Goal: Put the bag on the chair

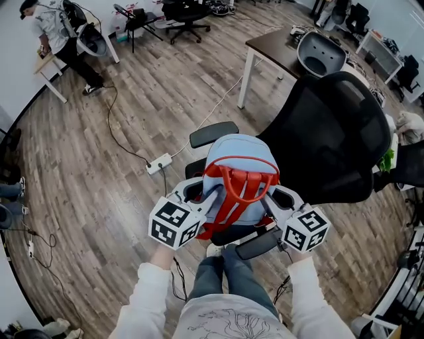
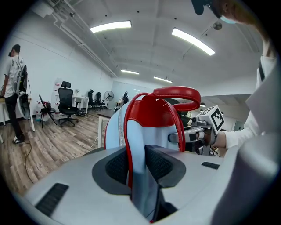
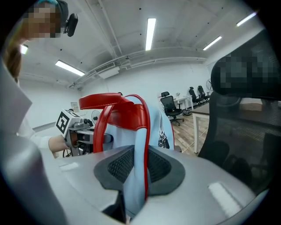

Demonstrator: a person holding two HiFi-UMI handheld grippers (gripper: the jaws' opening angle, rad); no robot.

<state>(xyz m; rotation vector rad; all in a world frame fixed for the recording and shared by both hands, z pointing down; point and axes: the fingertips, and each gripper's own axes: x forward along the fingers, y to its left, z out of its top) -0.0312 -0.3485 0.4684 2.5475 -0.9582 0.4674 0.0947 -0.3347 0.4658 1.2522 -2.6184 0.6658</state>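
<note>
A light blue backpack (image 1: 240,165) with red straps and a red top handle (image 1: 242,189) is held up over the seat of a black mesh office chair (image 1: 334,132). My left gripper (image 1: 213,196) is shut on the bag's left shoulder strap (image 2: 137,176), seen pinched between the dark pads in the left gripper view. My right gripper (image 1: 267,202) is shut on the right strap (image 3: 137,171). The chair's seat is mostly hidden under the bag; its armrests (image 1: 213,134) show on either side.
A white-legged desk (image 1: 275,49) stands behind the chair. A power strip (image 1: 159,163) and cables lie on the wood floor at left. A person (image 1: 63,36) stands at far left by another table. More black chairs (image 1: 189,16) stand at the back.
</note>
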